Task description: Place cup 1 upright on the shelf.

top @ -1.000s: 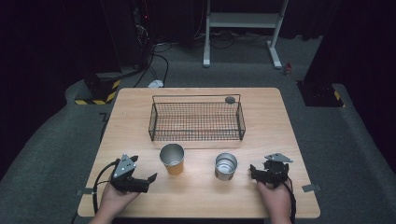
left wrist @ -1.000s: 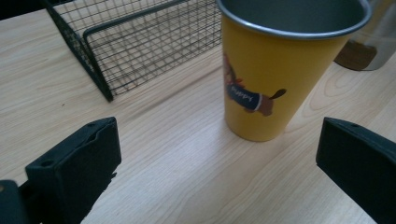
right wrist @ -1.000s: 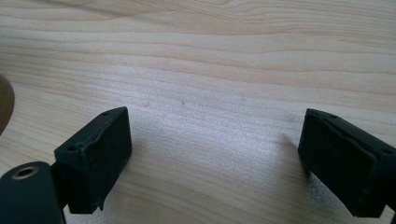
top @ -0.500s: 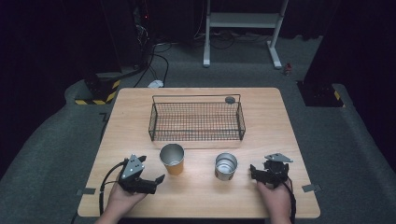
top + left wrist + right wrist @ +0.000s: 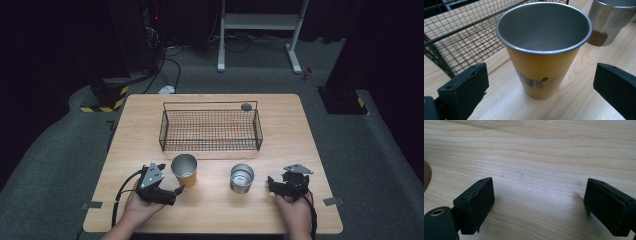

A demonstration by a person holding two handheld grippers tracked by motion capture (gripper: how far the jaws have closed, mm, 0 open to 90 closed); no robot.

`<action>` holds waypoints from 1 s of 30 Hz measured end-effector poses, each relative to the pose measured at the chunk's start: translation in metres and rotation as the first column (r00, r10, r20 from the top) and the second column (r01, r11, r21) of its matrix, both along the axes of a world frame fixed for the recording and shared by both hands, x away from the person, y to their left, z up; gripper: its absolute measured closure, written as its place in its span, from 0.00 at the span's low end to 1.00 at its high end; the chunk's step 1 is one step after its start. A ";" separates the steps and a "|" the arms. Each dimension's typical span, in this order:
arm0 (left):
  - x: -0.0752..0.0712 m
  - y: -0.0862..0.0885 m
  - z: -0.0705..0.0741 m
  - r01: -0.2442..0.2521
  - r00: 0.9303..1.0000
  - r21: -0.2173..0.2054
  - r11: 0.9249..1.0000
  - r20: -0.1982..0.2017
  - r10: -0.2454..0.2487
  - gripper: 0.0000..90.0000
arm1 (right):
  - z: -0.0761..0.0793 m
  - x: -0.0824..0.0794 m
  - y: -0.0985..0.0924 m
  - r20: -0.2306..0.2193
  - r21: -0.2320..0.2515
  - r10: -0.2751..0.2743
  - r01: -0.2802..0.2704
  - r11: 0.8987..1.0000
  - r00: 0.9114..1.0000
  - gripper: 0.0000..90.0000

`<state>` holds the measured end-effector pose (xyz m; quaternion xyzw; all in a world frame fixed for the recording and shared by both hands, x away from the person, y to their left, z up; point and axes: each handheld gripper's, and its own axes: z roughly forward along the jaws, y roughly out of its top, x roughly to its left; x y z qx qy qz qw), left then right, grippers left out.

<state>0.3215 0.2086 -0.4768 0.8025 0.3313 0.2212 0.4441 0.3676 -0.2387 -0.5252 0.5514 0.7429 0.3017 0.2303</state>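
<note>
The left gripper (image 5: 176,192) is lying low near the table's (image 5: 150,115) near edge, its jaws spread wide and gripping nothing. Straight ahead of those jaws the yellow cup (image 5: 184,170) is standing upright; in the left gripper view the yellow cup (image 5: 543,47) is sitting between the two open pads (image 5: 465,86) without touching either, with bare wood showing on both sides. Its steel-lined inside is showing empty down to the bottom. Beyond the cup, farther from the left gripper, the black wire basket (image 5: 210,129) is sitting across the middle of the table, nothing lying inside it; a small dark round object (image 5: 246,106) is resting at its far right corner, and whether it is on the basket's rim or on the table beyond, I cannot tell.

Between the two grippers, the steel cup (image 5: 242,178) is standing upright, well apart from the yellow cup and just left of the right gripper (image 5: 273,184); its inside looks empty. In the left gripper view the steel cup (image 5: 612,21) is showing past the right pad.

The right gripper is resting on the table, jaws wide and empty; in the right gripper view only bare wood is lying between the pads (image 5: 475,201). Open tabletop is stretching from it toward the right edge and ahead to the basket.
</note>
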 end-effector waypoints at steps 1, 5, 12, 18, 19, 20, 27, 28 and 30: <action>0.002 -0.002 -0.001 0.002 1.000 -0.002 1.000 -0.002 -0.002 0.01 | 0.000 0.000 0.000 0.000 0.000 0.000 0.000 1.000 1.000 0.11; 0.007 -0.006 -0.003 0.001 1.000 -0.015 1.000 -0.002 -0.001 0.01 | 0.000 0.000 0.000 0.000 0.000 0.000 0.000 1.000 1.000 0.11; 0.016 -0.014 -0.009 -0.001 1.000 -0.063 0.998 -0.008 0.000 0.01 | 0.000 0.000 0.000 0.001 0.000 0.000 0.000 1.000 1.000 0.11; 0.022 -0.020 -0.009 -0.003 1.000 -0.080 0.997 0.008 0.003 0.01 | 0.000 0.000 0.000 0.000 0.000 0.000 0.000 1.000 1.000 0.11; 0.024 -0.021 -0.009 0.000 1.000 -0.083 0.997 0.013 0.001 0.01 | 0.000 0.000 0.000 0.000 0.000 0.000 0.000 1.000 1.000 0.11; 0.024 -0.022 -0.009 -0.002 1.000 -0.083 0.997 0.018 0.004 0.01 | 0.000 0.000 0.000 0.000 0.000 0.000 0.000 1.000 1.000 0.11; 0.029 -0.025 -0.011 -0.003 1.000 -0.114 0.993 0.021 0.005 0.01 | 0.000 0.000 0.000 0.001 0.000 -0.001 0.001 1.000 1.000 0.11; 0.029 -0.026 -0.011 0.000 1.000 -0.117 0.993 0.023 0.003 0.01 | 0.000 0.000 0.000 0.001 0.000 -0.001 0.001 1.000 1.000 0.11; 0.030 -0.026 -0.012 -0.005 1.000 -0.117 0.993 0.023 0.008 0.01 | 0.000 0.000 0.000 0.001 0.000 -0.001 0.001 1.000 1.000 0.11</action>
